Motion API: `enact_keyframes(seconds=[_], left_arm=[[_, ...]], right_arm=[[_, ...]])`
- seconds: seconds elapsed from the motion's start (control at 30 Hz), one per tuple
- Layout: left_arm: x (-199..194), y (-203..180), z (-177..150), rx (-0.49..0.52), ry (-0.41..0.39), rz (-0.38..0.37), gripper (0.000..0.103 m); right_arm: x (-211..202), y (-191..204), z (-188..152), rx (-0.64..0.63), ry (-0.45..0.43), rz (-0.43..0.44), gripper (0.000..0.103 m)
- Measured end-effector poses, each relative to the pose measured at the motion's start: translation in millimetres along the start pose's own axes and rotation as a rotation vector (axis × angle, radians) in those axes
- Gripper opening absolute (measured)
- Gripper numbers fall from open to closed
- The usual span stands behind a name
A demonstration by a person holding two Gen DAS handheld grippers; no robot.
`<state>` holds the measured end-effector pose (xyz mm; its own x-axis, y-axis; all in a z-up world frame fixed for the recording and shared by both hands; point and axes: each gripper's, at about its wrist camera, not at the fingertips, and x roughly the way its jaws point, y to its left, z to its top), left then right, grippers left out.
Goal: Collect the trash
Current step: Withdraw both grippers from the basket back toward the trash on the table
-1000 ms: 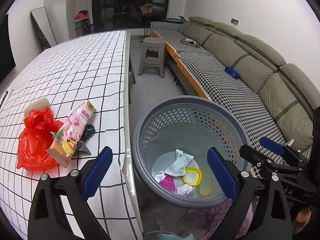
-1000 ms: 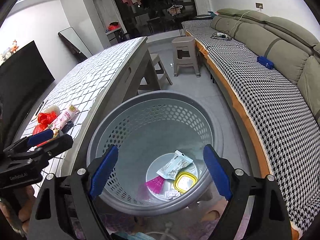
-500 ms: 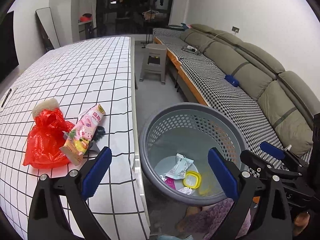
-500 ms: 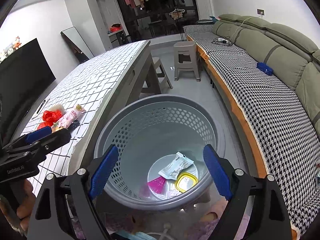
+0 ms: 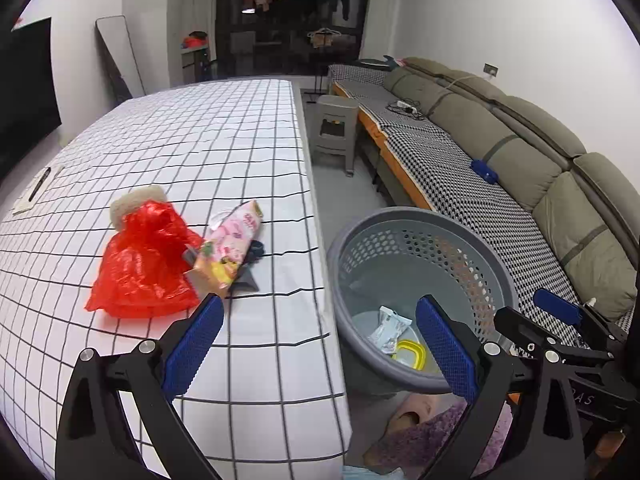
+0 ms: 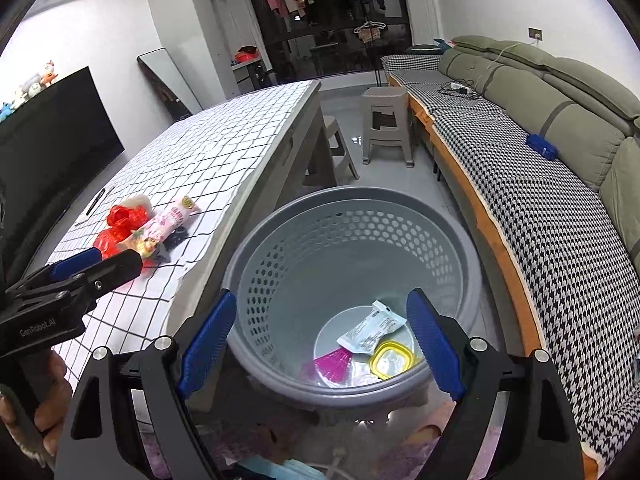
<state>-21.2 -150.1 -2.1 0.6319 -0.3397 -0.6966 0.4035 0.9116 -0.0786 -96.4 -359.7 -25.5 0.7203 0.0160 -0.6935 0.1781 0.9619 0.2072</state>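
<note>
A grey perforated basket (image 5: pixel 492 256) (image 6: pixel 352 204) stands on the floor beside the checked table (image 5: pixel 200 152). Inside it lie a white wrapper (image 6: pixel 370 330), a yellow lid (image 6: pixel 390 360) and a pink scrap (image 6: pixel 334 364). On the table sit a red plastic bag (image 5: pixel 144 264), a pink snack packet (image 5: pixel 228 248), a dark item (image 5: pixel 248 272) under the packet and a beige lump (image 5: pixel 132 202). My left gripper (image 5: pixel 318 344) is open and empty, straddling the table's edge and the basket. My right gripper (image 6: pixel 320 340) is open and empty above the basket.
A long green sofa (image 5: pixel 520 140) with a houndstooth cover runs along the right wall. A grey stool (image 5: pixel 334 132) stands beyond the basket. A pen and card (image 5: pixel 36 188) lie at the table's left edge. A purple rug (image 5: pixel 432 436) lies below the basket.
Both grippers have drawn back and slightly up; the left view has swung left, so more table shows and the basket sits further right. Both stay open and empty.
</note>
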Motion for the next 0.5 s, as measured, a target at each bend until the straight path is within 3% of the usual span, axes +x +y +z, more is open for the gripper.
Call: enact_keyframes(seconds=[0.5], left_arm=[[-27.2, 34.0, -18.1, -0.049, -0.027, 0.104, 0.095]], right_arm=[[1.9, 40.2, -11.5, -0.073, -0.012, 0.079, 0.083]])
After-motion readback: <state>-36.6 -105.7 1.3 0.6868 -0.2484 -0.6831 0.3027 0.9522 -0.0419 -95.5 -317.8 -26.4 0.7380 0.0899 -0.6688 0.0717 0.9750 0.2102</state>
